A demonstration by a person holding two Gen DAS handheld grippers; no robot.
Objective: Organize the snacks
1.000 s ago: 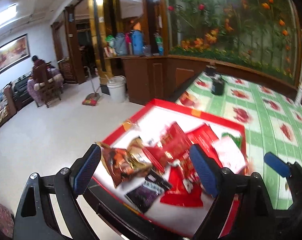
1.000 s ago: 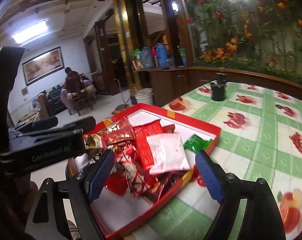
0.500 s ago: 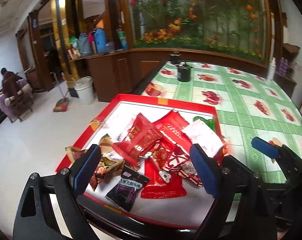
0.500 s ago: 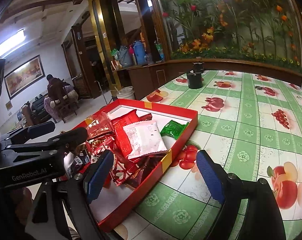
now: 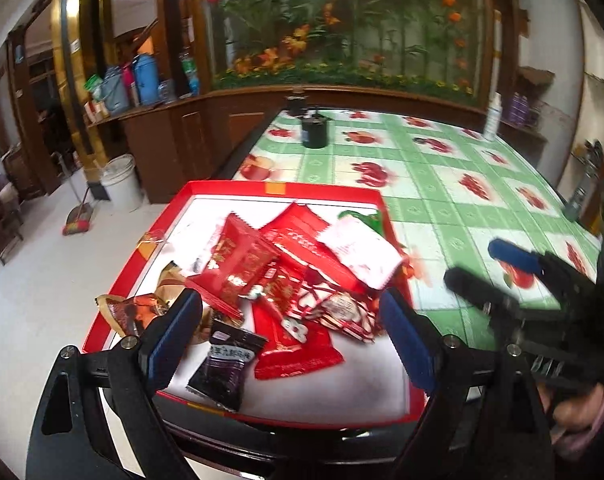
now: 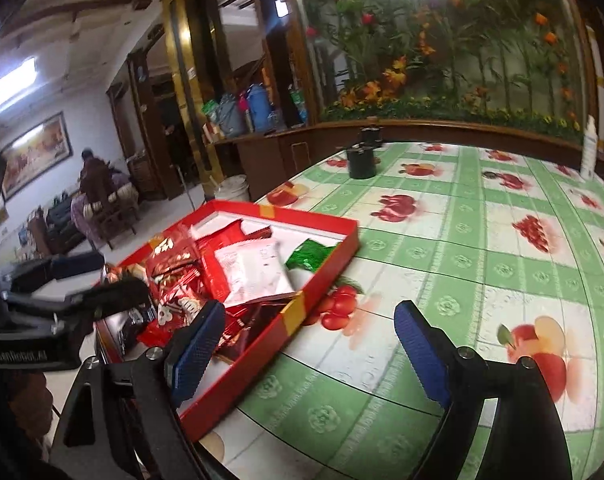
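Right wrist view has swung from the tray (image 6: 322, 276) toward tablecloth (image 6: 482, 248).

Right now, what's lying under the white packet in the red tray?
The white packet rests on red snack packets, beside a green packet. The red tray floor beneath is covered.

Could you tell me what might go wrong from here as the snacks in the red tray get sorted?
The packets are piled on one another, so the open left gripper may pinch several at once.

The brown packet hangs over the tray rim near the table edge and could drop to the floor.

The right gripper is close beside the left; they may collide.
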